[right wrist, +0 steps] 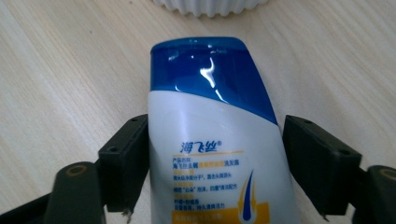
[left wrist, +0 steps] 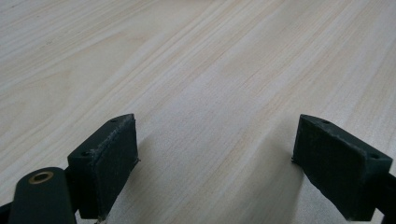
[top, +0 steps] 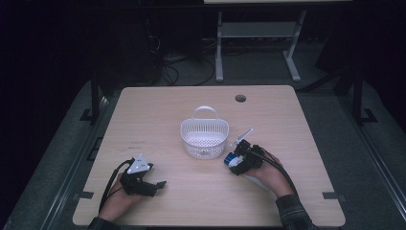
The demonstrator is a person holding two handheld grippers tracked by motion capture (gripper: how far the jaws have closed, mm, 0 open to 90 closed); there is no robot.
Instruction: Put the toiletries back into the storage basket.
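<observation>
Right claw (right wrist: 215, 154) grasping shampoo bottle (right wrist: 215, 140) near basket (top: 204, 137); likely next: lift, drop inside. Left claw (left wrist: 215, 158) released, idle over table (left wrist: 210, 70).

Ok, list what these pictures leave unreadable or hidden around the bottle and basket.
- Bottle: its lower part is cut off by the bottom edge of the right gripper view; in the high view the right gripper covers most of it.
- Right grip: whether both jaws press the bottle can't be told; a gap shows at one side.
- Basket: cut off by the top edge in the right gripper view.
- Small label print: too fine to read.
</observation>
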